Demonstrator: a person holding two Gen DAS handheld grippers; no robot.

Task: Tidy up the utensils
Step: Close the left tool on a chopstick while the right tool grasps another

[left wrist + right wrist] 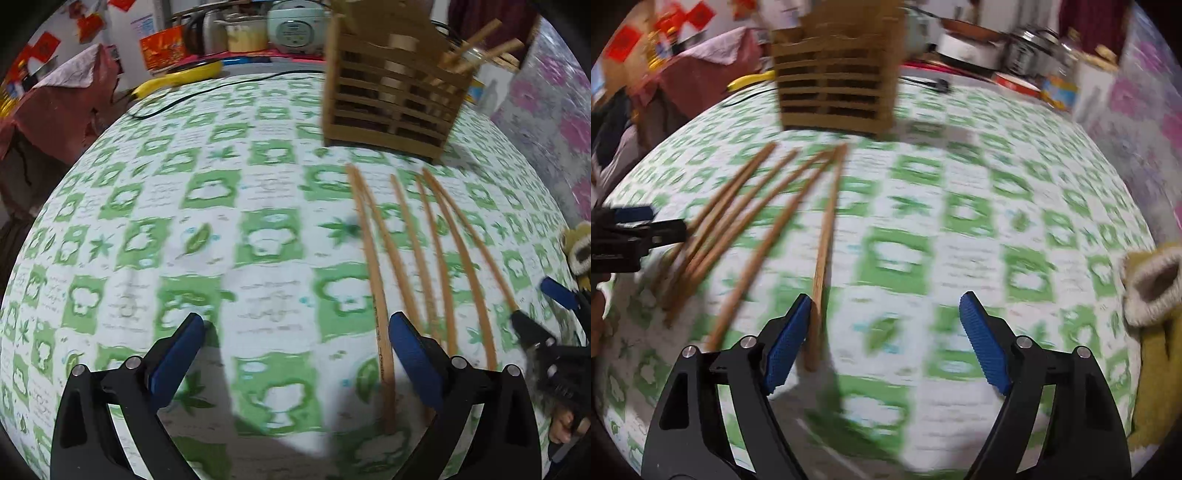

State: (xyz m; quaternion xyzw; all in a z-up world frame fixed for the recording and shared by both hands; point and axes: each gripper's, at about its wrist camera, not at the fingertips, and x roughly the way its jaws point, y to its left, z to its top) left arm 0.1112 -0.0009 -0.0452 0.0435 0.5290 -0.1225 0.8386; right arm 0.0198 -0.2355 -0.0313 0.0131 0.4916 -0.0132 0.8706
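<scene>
Several wooden chopsticks [436, 258] lie side by side on the green-and-white tablecloth [221, 221], pointing toward a slatted wooden holder [388, 110] that has a few sticks standing in it. My left gripper [295, 325] hangs open over the cloth, with the leftmost chopstick [376, 295] lying just inside its right finger. In the right wrist view the holder [834, 92] stands at the back and the chopsticks [738, 221] fan out at the left. My right gripper [886, 299] is open, and one separate chopstick [823, 251] lies against its left pad, not clamped.
A rice cooker [295, 26], pots and a yellow pan [177, 77] crowd the far table edge, with a black cable [207, 92] running across the cloth. A yellow sleeve with a fleecy cuff [1152, 288] is at the right. The other gripper [646, 225] shows at the left edge.
</scene>
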